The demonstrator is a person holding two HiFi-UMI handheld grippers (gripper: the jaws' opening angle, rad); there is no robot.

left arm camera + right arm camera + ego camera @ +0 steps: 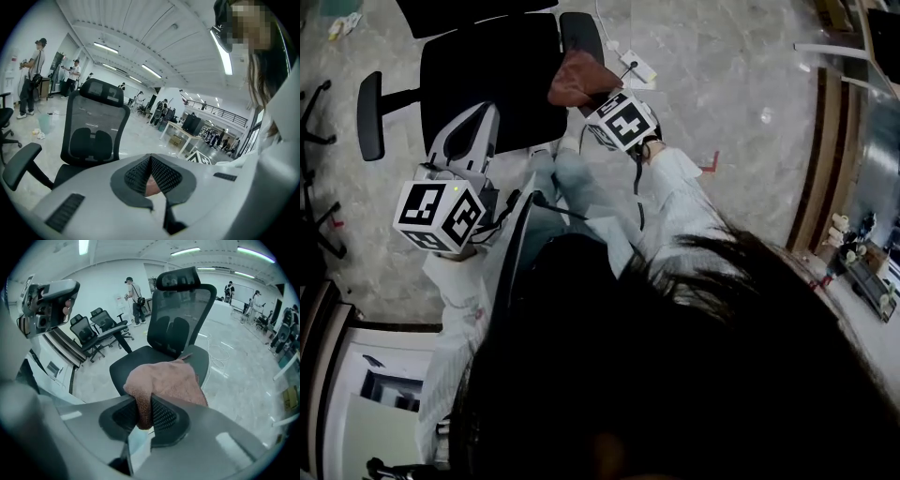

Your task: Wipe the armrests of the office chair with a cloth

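Note:
The black office chair's seat (492,80) lies at the top of the head view, its left armrest (370,114) out to the side and its right armrest (581,33) at the far right corner. My right gripper (583,98) is shut on a reddish-brown cloth (581,77) that hangs over the seat's right edge, near the right armrest. In the right gripper view the cloth (164,380) bunches out from between the pads of that gripper (144,401), above the seat (140,363). My left gripper (473,127) hovers at the seat's near left corner, jaws shut and nothing held (150,161). Ahead of it stand the mesh backrest (96,126) and the left armrest (21,161).
Other black chairs (89,331) stand off to the left. A cable and a small white item (636,67) lie on the marble floor right of the chair. People (33,75) and a white table (185,136) are far back in the hall. A white cabinet (356,375) is at my near left.

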